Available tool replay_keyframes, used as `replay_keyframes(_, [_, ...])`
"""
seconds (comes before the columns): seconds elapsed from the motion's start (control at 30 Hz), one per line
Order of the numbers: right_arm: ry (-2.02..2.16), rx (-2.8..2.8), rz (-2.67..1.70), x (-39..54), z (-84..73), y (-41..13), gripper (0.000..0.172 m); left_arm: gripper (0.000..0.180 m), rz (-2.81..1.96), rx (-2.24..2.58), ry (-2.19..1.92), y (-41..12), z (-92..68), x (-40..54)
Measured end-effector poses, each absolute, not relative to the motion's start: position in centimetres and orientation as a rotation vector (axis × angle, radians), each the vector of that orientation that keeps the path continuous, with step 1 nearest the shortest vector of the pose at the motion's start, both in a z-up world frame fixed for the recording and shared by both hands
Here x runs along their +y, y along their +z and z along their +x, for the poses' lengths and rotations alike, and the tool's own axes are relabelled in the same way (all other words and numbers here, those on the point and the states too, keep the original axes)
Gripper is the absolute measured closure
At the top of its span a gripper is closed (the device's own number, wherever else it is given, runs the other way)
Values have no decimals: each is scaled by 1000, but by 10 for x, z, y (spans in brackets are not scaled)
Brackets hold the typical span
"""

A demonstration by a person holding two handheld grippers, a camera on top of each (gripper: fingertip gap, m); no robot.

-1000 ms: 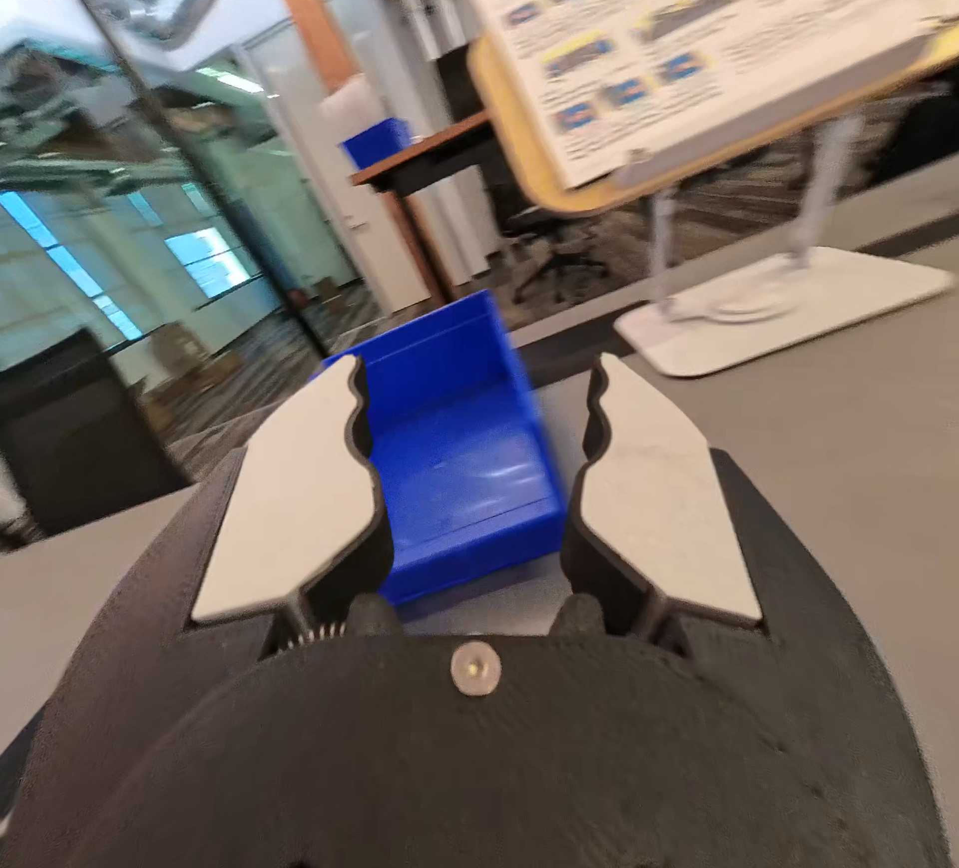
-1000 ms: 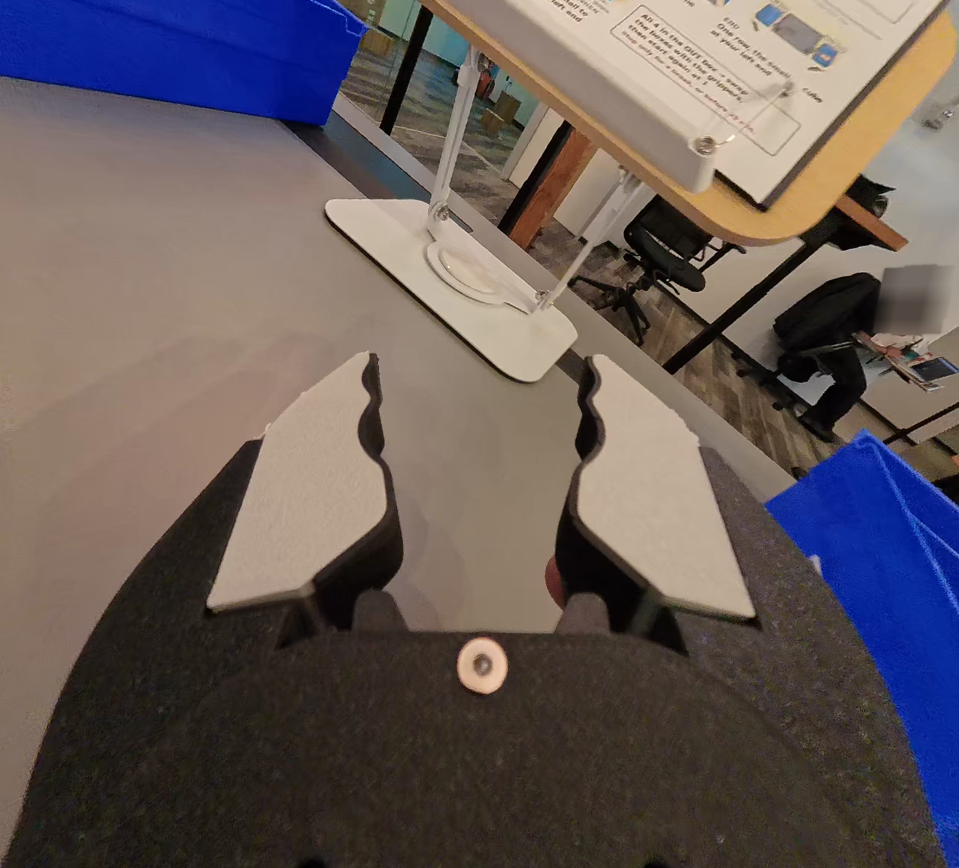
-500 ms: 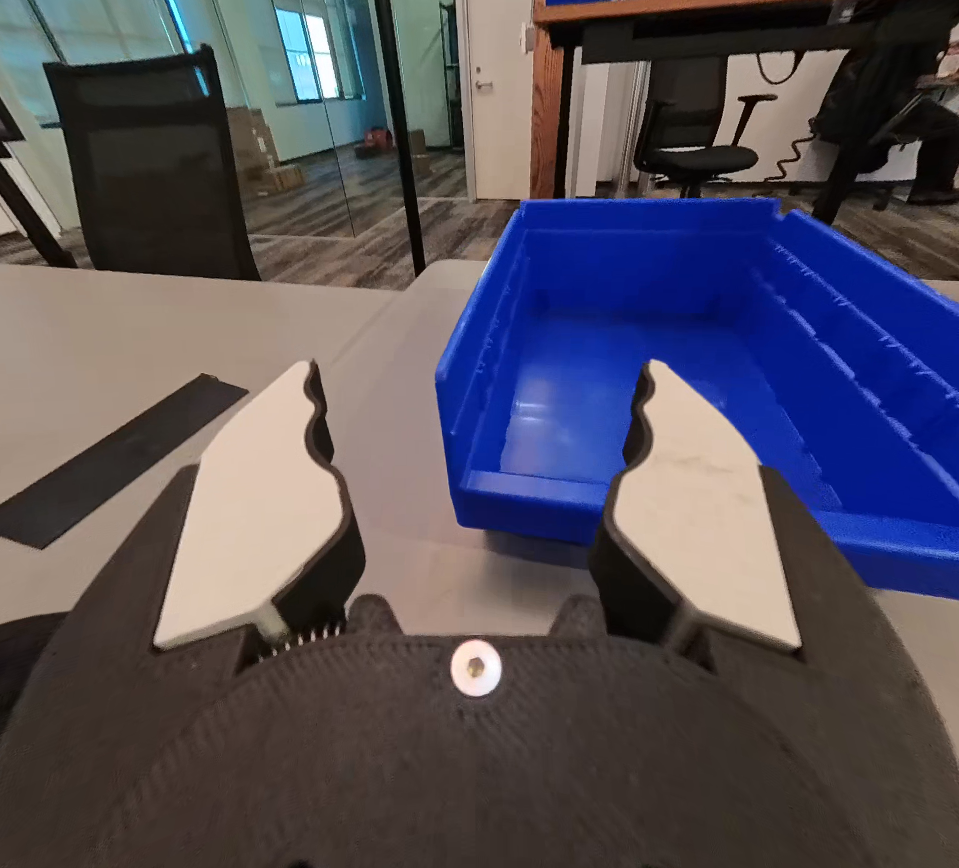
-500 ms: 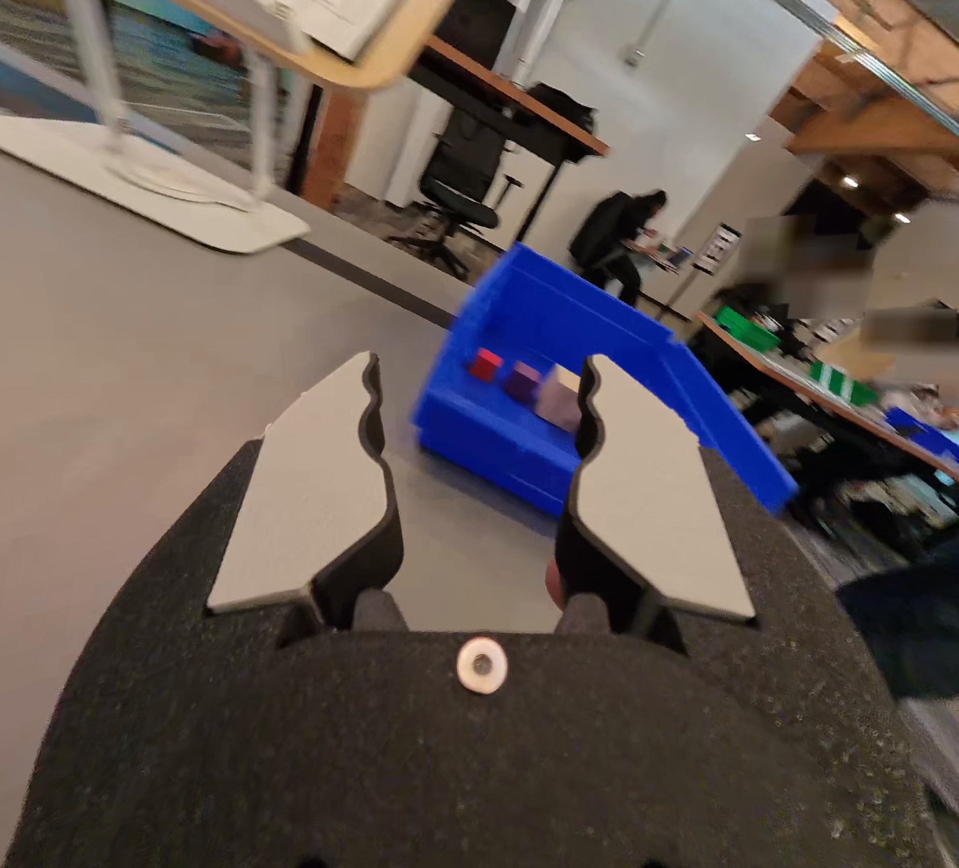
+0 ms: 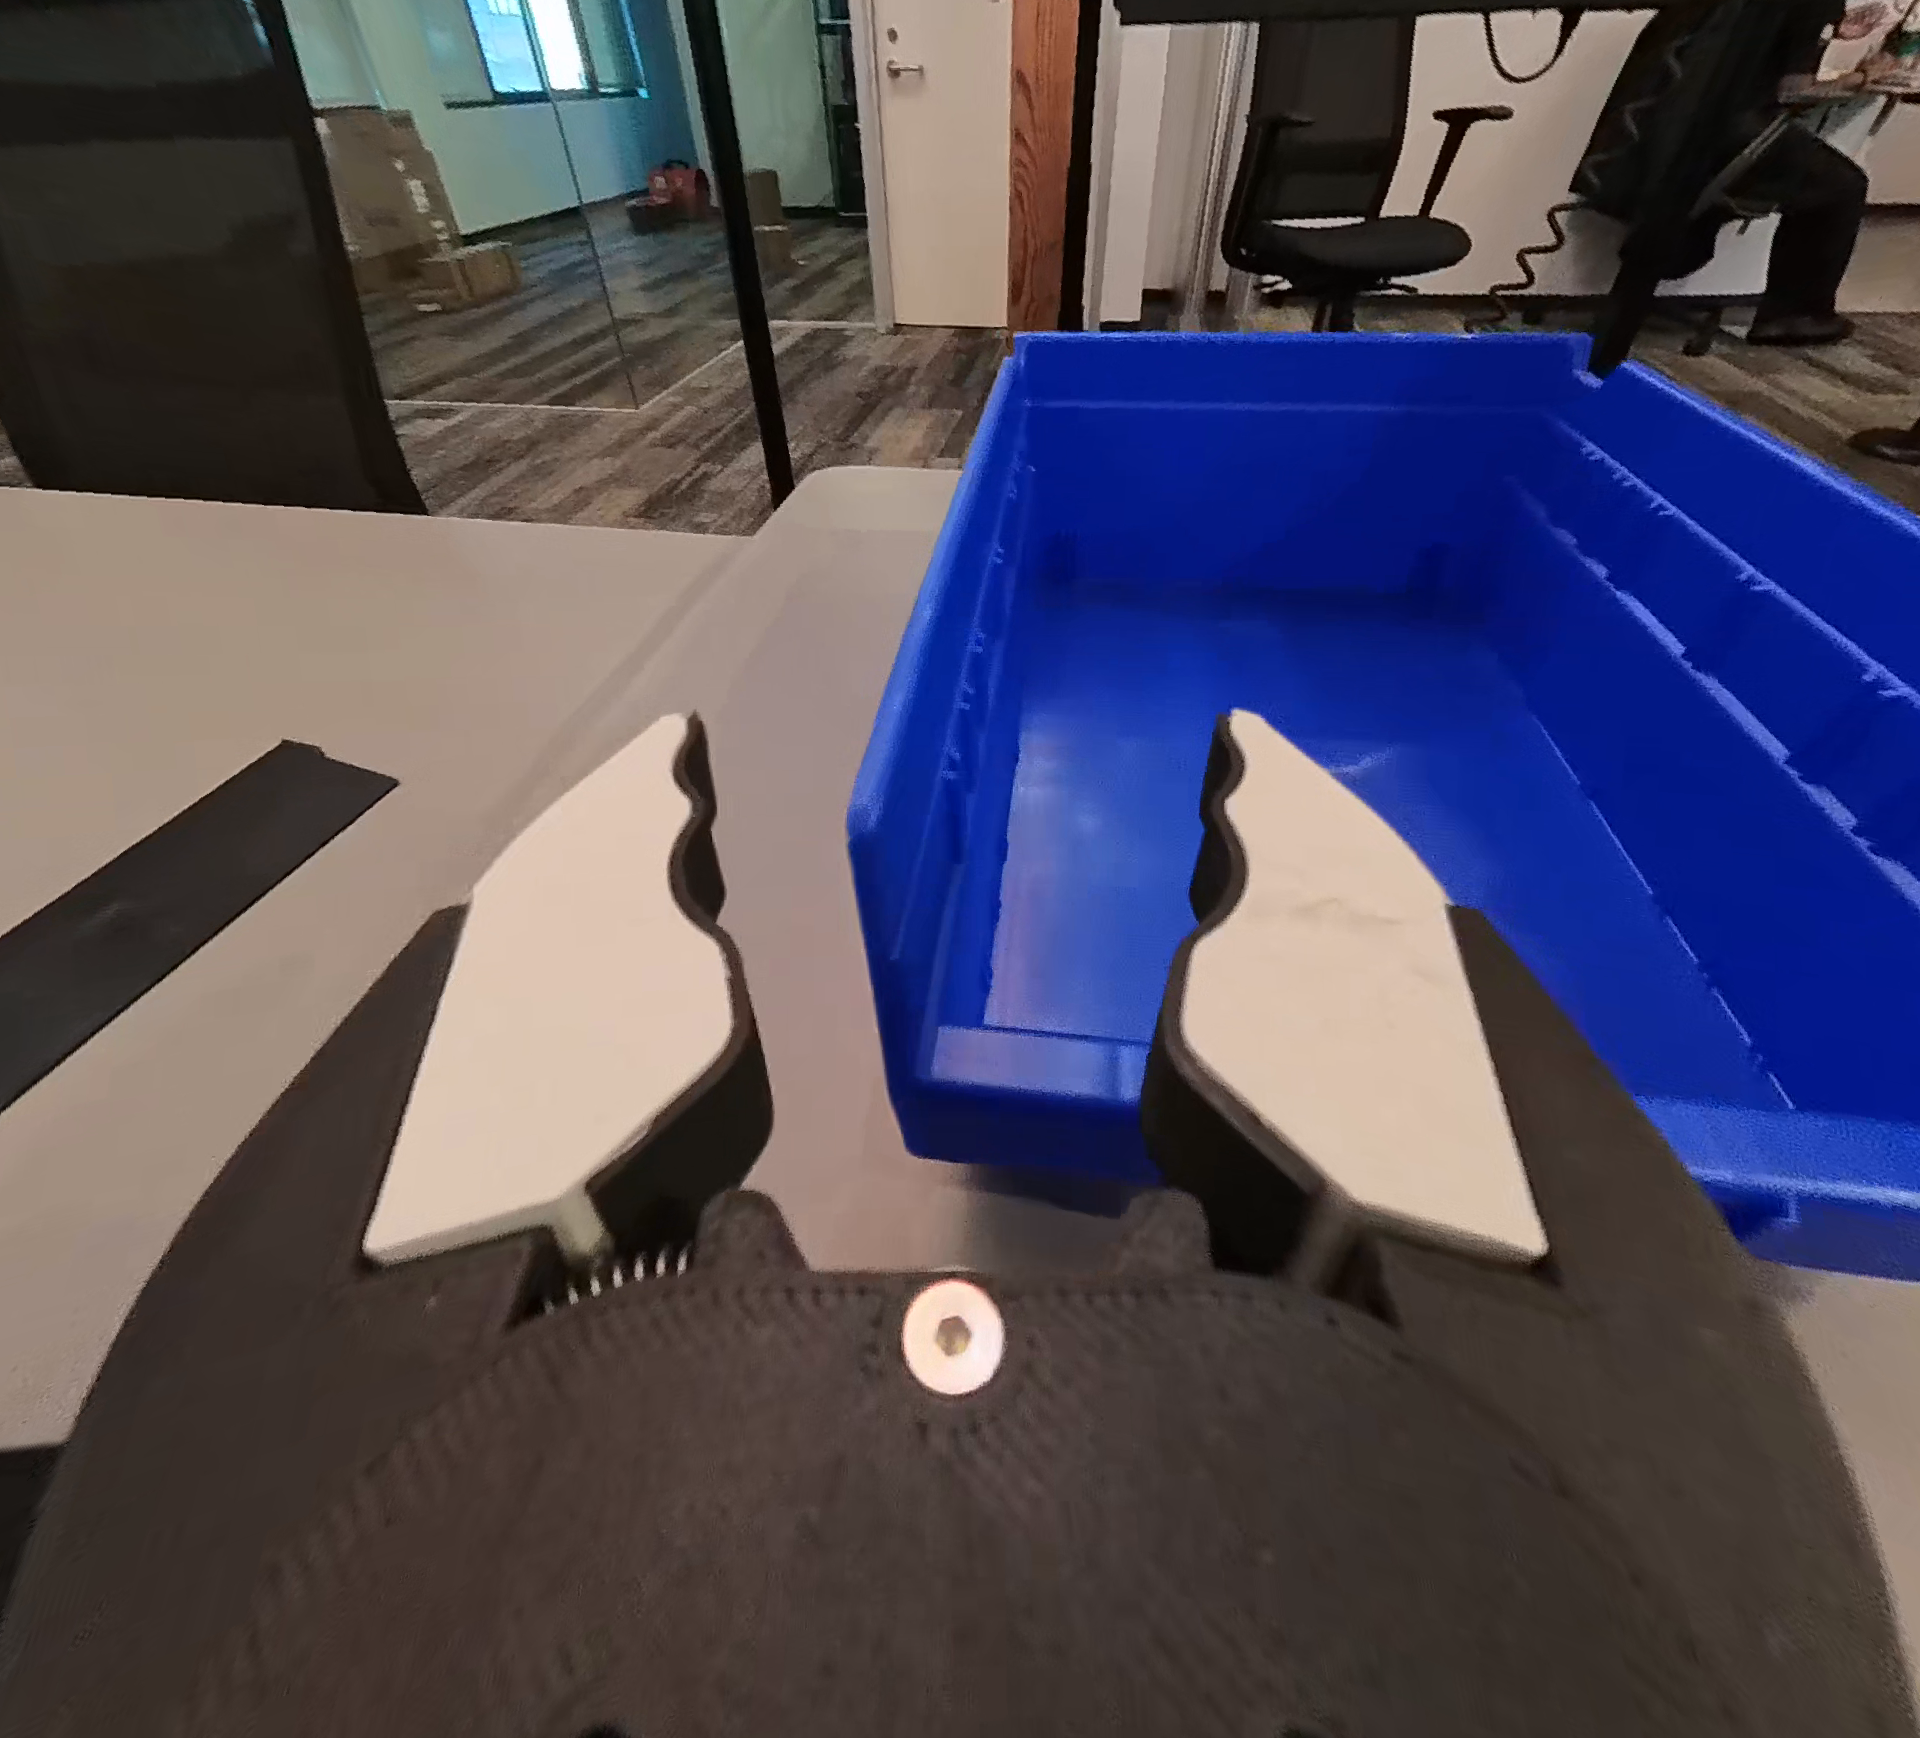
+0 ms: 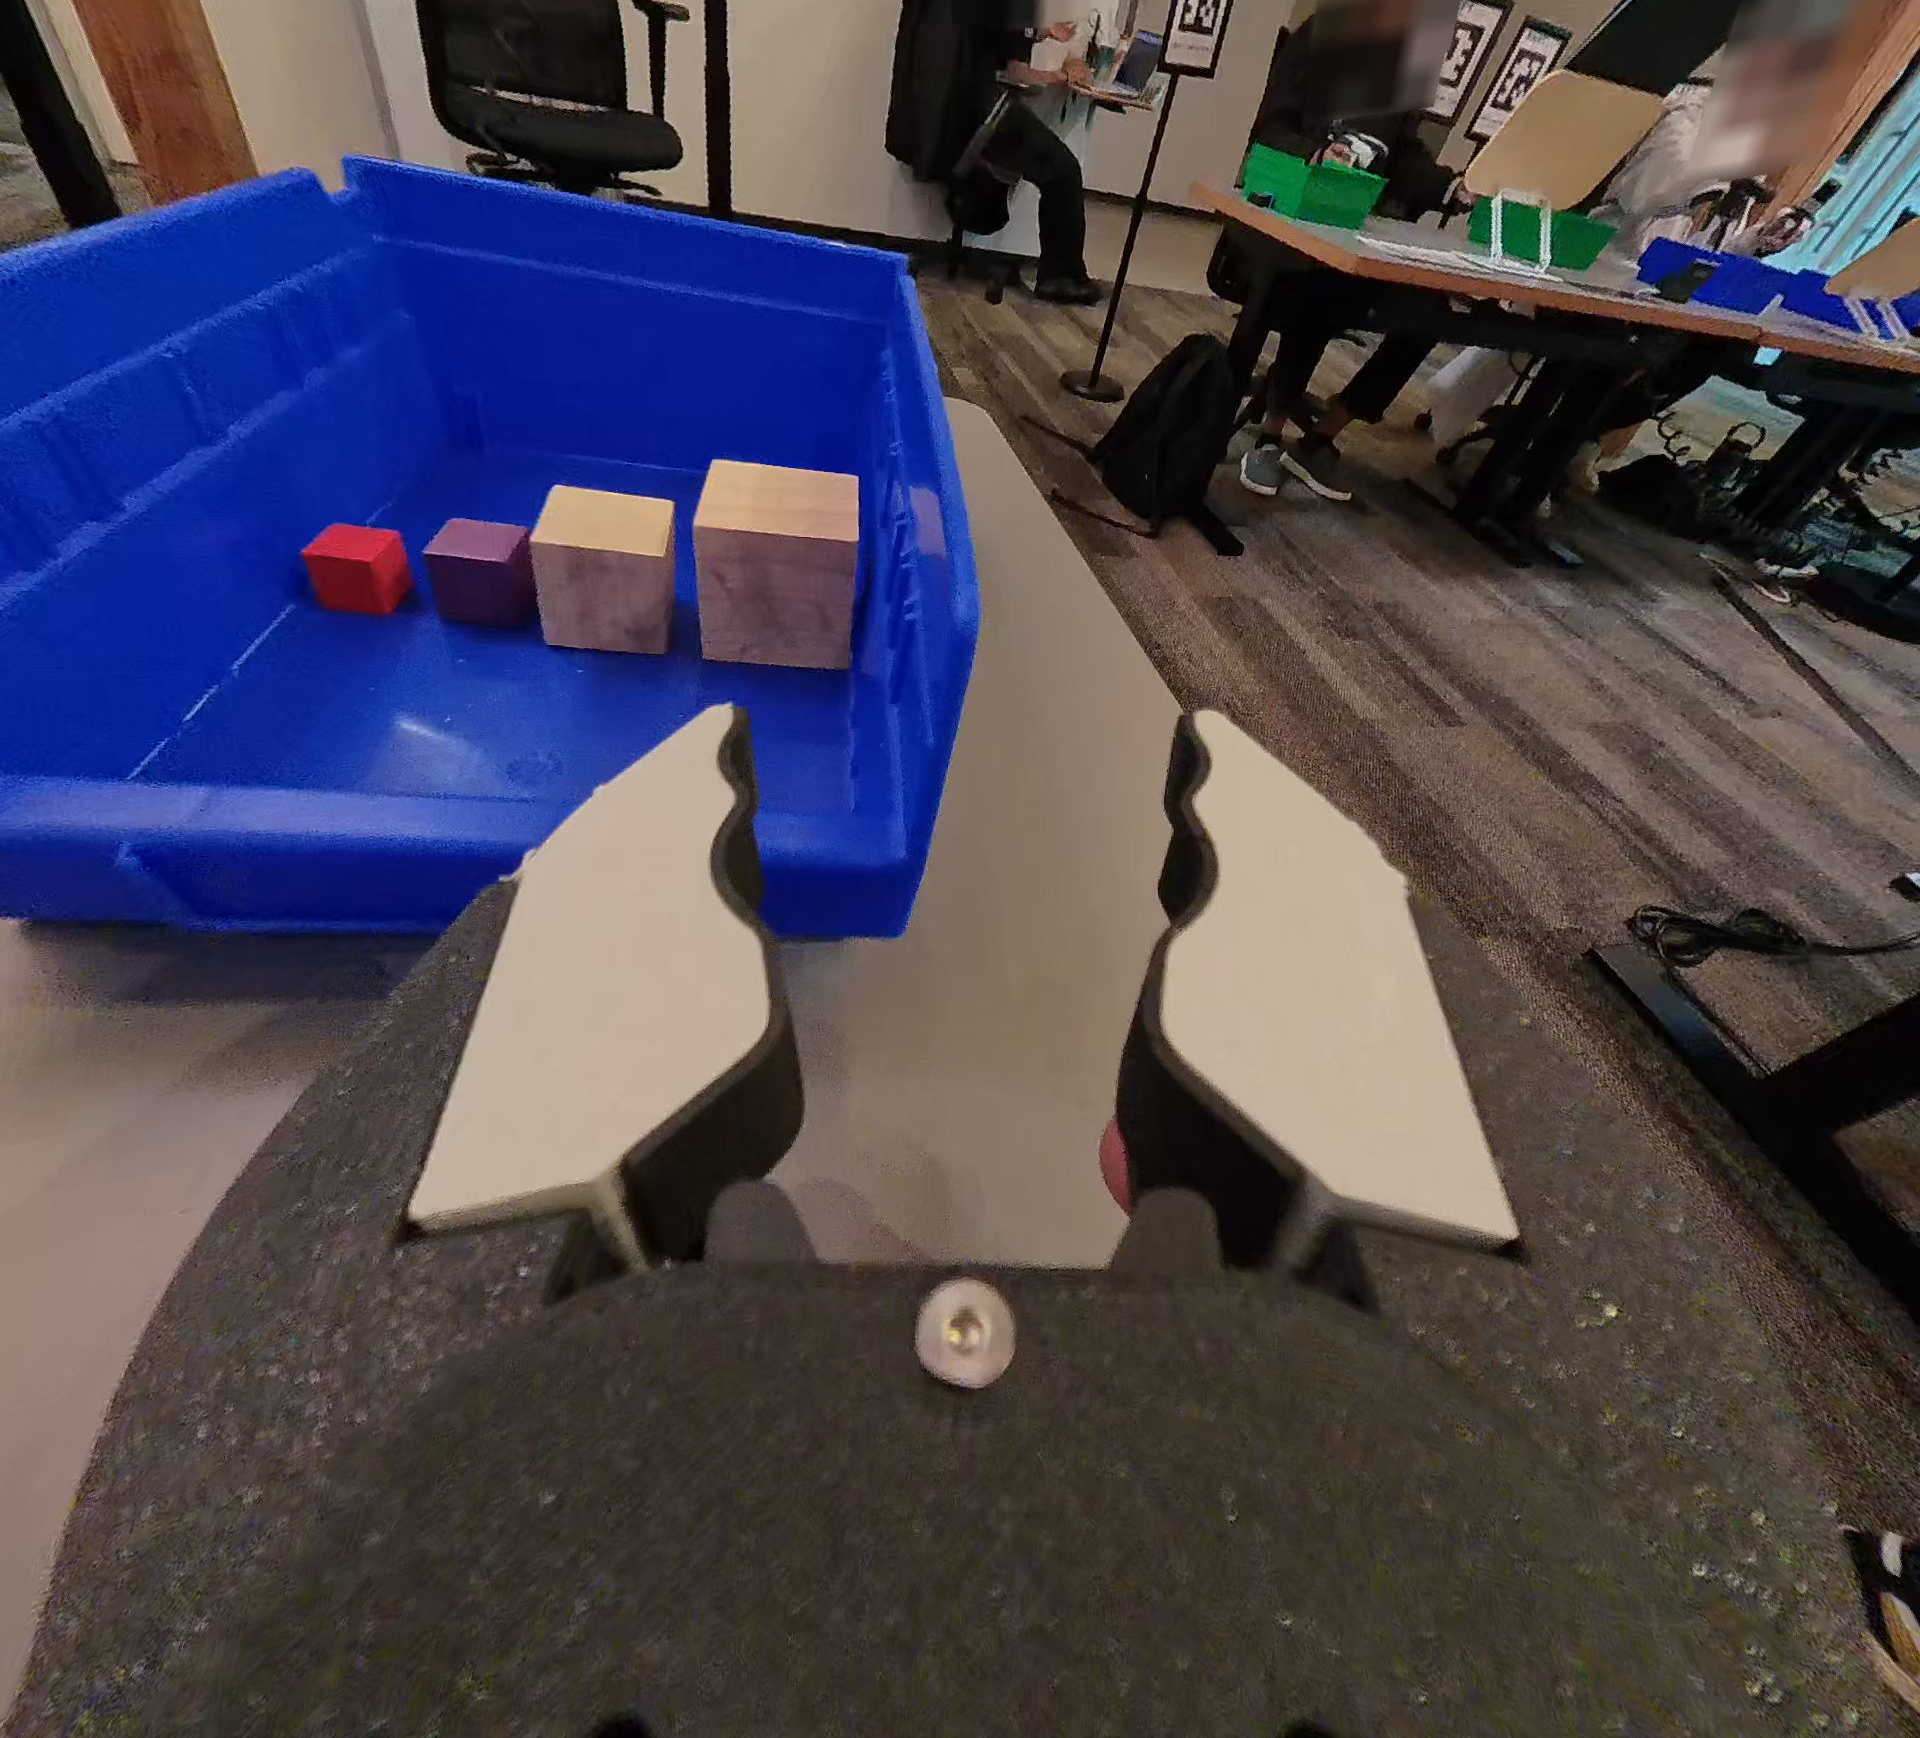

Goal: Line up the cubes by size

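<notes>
Where visible, cubes (image 6: 613, 566) in right view only.

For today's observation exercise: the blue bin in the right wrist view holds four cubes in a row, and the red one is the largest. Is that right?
Not quite. The blue bin does hold four cubes in a row, but the red cube is the smallest; the largest is the plain wooden cube at the right end. The right wrist view shows this.

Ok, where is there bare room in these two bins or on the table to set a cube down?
The bin in the left wrist view shows a bare floor. In the other bin, the floor in front of the row is free; the back is crowded by red cube, purple cube and two wooden cubes. The grey table is bare beside the black strip.
</notes>
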State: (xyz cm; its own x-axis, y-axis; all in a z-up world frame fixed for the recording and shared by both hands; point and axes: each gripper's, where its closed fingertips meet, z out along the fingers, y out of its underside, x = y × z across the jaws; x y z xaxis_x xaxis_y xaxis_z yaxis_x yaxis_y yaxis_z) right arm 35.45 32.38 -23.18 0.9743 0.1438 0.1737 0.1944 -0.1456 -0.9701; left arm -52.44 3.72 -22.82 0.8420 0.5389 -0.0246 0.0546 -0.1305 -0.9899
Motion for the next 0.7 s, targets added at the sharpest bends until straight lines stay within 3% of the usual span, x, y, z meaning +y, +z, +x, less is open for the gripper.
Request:
replay_keyframes(0.23, [-45,-317,-1836,355,349,-249,110,111,-1720,-430,397,-234,-522,53])
replay_keyframes(0.3, [-32,-316,-1846,362,349,-251,124,116,-1719,-438,387,-235,-523,55])
replay_keyframes(0.47, [-11,-343,-1867,367,345,-254,149,157,-1700,-479,306,-235,-528,52])
replay_keyframes(0.7, [48,-341,-1874,367,344,-254,166,177,-1708,-490,268,-237,-528,52])
